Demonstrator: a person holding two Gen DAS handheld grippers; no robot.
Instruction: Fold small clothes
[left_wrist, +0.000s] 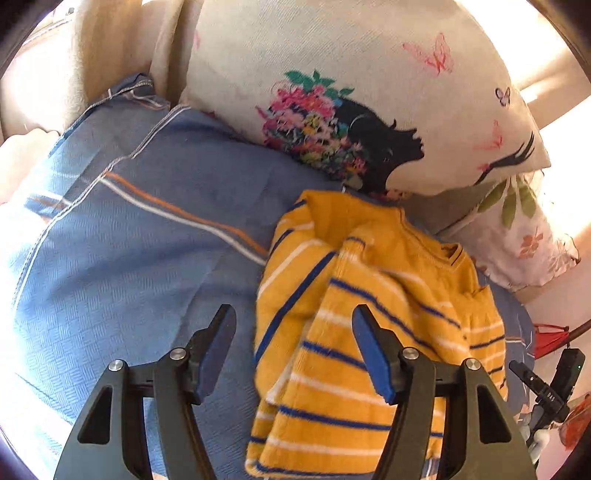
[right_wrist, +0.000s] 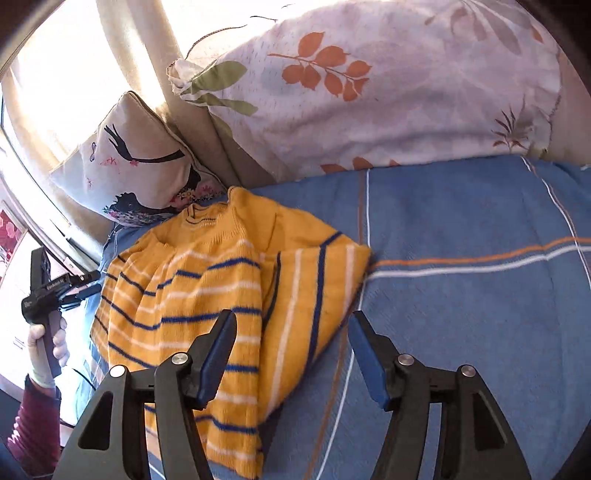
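A small yellow sweater (left_wrist: 369, 295) with blue and white stripes lies partly folded on a blue bedspread (left_wrist: 129, 258). Its sleeves are laid over the body and its collar points toward the pillows. My left gripper (left_wrist: 293, 314) is open above the sweater's left edge, its pads not pressing on anything. In the right wrist view the same sweater (right_wrist: 221, 280) sits left of centre, and my right gripper (right_wrist: 291, 317) is open over its lower right corner, holding nothing. The left gripper (right_wrist: 48, 291) also shows there, beyond the sweater's far side.
A cream cushion (left_wrist: 351, 110) printed with a flower-haired figure leans behind the sweater. A leaf-print pillow (right_wrist: 369, 92) lies beside it. The bedspread (right_wrist: 480, 295) stretches flat to the right. A person's hand and dark red sleeve (right_wrist: 37, 417) are at the lower left.
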